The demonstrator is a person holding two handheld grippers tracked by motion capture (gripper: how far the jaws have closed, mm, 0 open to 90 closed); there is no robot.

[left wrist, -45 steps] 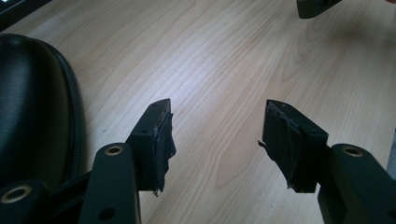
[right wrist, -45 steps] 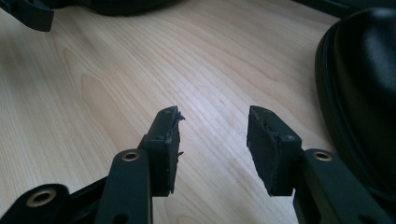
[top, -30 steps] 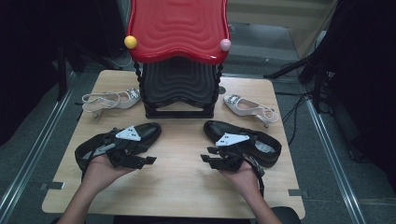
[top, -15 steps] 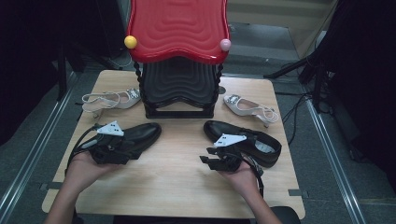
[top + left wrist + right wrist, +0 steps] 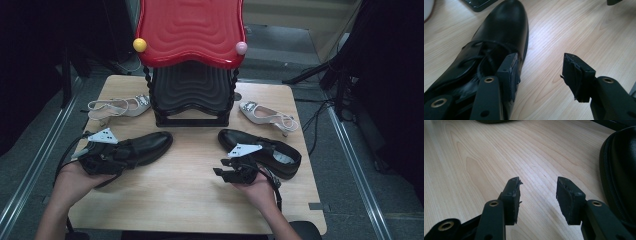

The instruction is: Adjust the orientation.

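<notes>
Left gripper: we hold it low at the near left of the counter, jaws standing wide with bare wood between them. One jaw sits just at the collar of the left black shoe; the pads press on nothing. The jaws have just been closing a little, and no part of the shoe lies between them yet.

Right gripper: we keep it near the right black shoe, jaws partly apart, empty, only counter grain between them. The shoe's heel curves in at the right edge of the right gripper view, just beside the jaw, apart from it.

Why so placed: we judge each gripper is lined up with its own shoe's opening, so that one jaw can slip inside the collar and the other stay outside for a grip on the rim.

Black shoes: glossy, smooth leather, rounded toe, dark laces over the tongue. They lie on their soles at the near half of the counter, toes pointing inward toward each other.

Shoe rack: red wavy top tier over black tiers, at the far middle; likely where the shoes go.

Pale sandals: one at each side of the rack, untouched.
</notes>
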